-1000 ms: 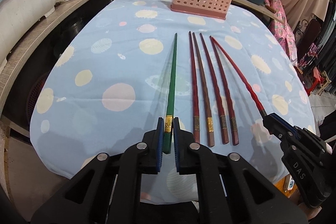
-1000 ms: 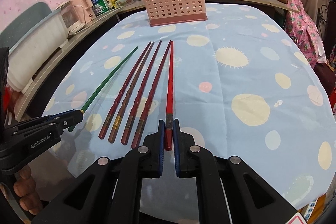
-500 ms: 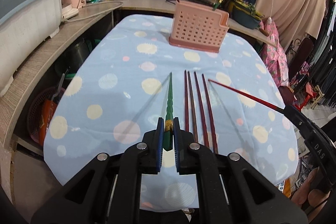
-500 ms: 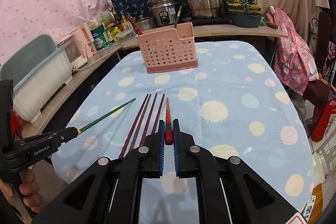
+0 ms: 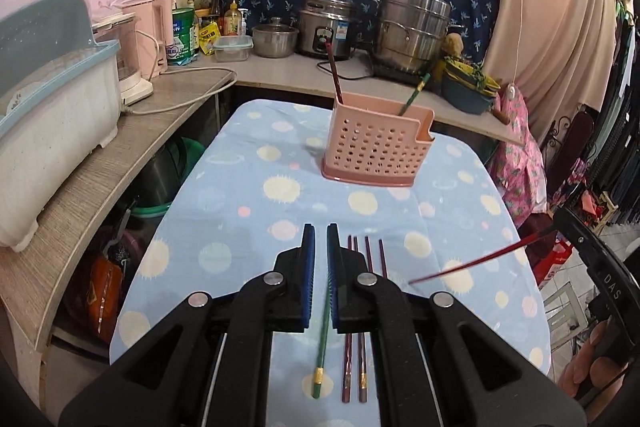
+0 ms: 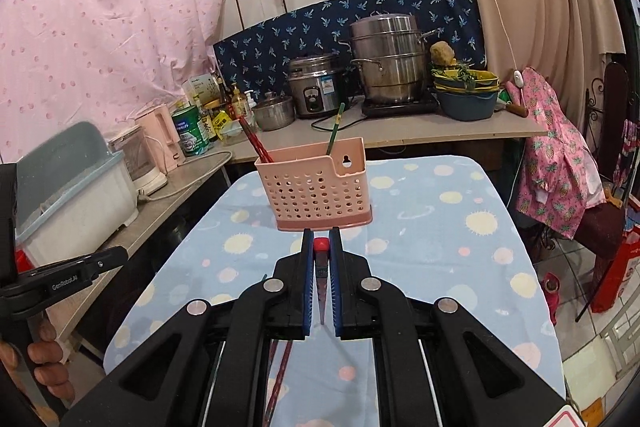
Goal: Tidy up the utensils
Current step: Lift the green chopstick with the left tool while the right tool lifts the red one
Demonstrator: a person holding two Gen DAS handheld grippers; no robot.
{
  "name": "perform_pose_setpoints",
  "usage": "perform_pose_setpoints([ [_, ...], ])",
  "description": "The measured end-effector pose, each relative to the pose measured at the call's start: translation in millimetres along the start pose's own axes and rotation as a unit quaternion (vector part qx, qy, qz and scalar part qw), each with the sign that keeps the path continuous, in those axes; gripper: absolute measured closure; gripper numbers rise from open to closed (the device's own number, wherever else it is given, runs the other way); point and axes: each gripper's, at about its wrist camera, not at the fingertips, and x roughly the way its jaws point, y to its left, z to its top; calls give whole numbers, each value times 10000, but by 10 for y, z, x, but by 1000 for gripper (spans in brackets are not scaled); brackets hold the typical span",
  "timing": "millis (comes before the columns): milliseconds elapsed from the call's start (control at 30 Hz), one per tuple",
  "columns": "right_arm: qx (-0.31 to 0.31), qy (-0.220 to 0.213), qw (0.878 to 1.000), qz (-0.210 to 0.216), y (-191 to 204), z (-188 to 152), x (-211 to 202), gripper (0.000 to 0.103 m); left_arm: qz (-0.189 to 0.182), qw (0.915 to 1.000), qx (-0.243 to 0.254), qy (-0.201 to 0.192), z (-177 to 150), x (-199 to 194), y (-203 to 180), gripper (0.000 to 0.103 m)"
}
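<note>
My left gripper point(image 5: 319, 233) is shut with nothing sticking out past its fingertips. The green chopstick point(image 5: 322, 347) shows below it, down beside several dark red chopsticks point(image 5: 362, 359) on the dotted blue tablecloth point(image 5: 248, 227). In the right wrist view the left gripper point(image 6: 122, 254) also shows no chopstick. My right gripper point(image 6: 321, 233) is shut on the bright red chopstick point(image 6: 321, 246), seen end-on. In the left wrist view that red chopstick point(image 5: 480, 257) slants out of the right gripper point(image 5: 560, 225). The pink perforated holder point(image 5: 376, 151) stands ahead with two chopsticks in it.
An L-shaped counter point(image 5: 120, 131) runs along the left and the back. It bears a grey-lidded bin point(image 5: 52, 131), a rice cooker point(image 5: 324, 31), a steel steamer point(image 5: 412, 31) and a blue basin point(image 6: 466, 107). A floral cloth point(image 6: 556, 163) hangs at the right. A hand point(image 6: 44, 355) grips the left tool.
Both grippers have risen from the table and tilted up toward the holder. The red chopstick came up with the right gripper. The green chopstick, held half a second ago, is out of the left jaws.
</note>
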Motion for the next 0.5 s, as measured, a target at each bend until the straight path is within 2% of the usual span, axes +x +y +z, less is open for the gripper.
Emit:
perform_pose_setpoints([
  [133, -22, -92, 10000, 31, 10, 66, -23, 95, -49, 9998, -45, 181, -80, 86, 75, 97],
  [233, 4, -97, 9999, 59, 21, 63, -40, 95, -69, 9985, -9, 541, -335, 238, 105, 96],
  [333, 79, -99, 9999, 78, 16, 38, -72, 95, -71, 9954, 38, 954, -652, 416, 132, 86],
  [400, 99, -118, 9999, 64, 24, 28, -100, 95, -112, 9928, 51, 1194, -847, 509, 132, 71],
  [500, 111, -140, 9998, 37, 39, 26, -130, 95, -168, 9892, 93, 1456, -1097, 596, 108, 68],
])
